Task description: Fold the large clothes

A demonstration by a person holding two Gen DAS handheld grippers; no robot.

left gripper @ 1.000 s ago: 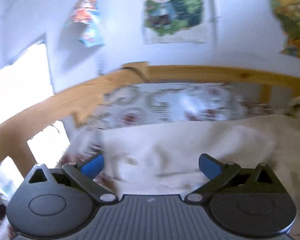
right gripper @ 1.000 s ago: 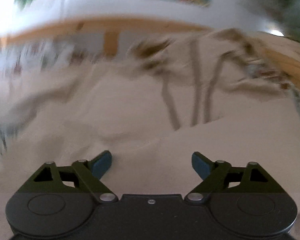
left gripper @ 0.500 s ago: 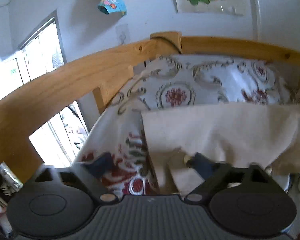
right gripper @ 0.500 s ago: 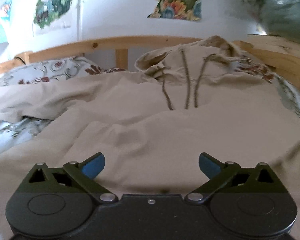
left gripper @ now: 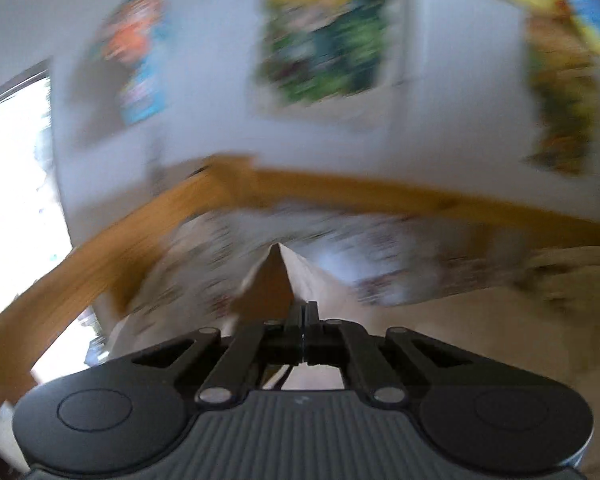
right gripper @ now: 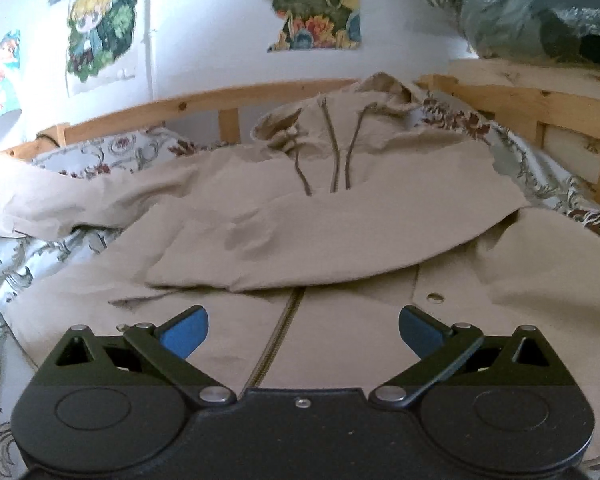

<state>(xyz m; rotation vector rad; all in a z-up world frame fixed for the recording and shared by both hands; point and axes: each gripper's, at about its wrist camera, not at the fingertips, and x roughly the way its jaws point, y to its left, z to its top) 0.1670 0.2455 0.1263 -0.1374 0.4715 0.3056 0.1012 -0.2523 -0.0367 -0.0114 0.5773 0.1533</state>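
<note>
A beige hooded jacket [right gripper: 340, 216] lies face up on the bed, zipper [right gripper: 278, 336] toward me, drawstrings below the hood [right gripper: 380, 92]. One sleeve [right gripper: 284, 256] is folded across the chest; the other sleeve [right gripper: 72, 196] stretches out to the left. My right gripper [right gripper: 303, 330] hovers open over the lower front of the jacket, nothing between its blue pads [right gripper: 184, 332]. In the blurred left wrist view my left gripper [left gripper: 304, 314] is shut on a pinched peak of the beige fabric [left gripper: 274, 280], lifted above the bedding.
A patterned bedsheet [right gripper: 4, 272] covers the mattress. A wooden bed rail [right gripper: 188, 106] runs along the back and right; it also shows as the rail [left gripper: 100, 256] at left. Posters [right gripper: 100, 28] hang on the white wall. A bagged bundle [right gripper: 540, 12] sits at top right.
My left gripper closed on the edge of the beige fabric and rose with it. My right gripper drew back across the jacket, so the zipper and folded sleeve now show.
</note>
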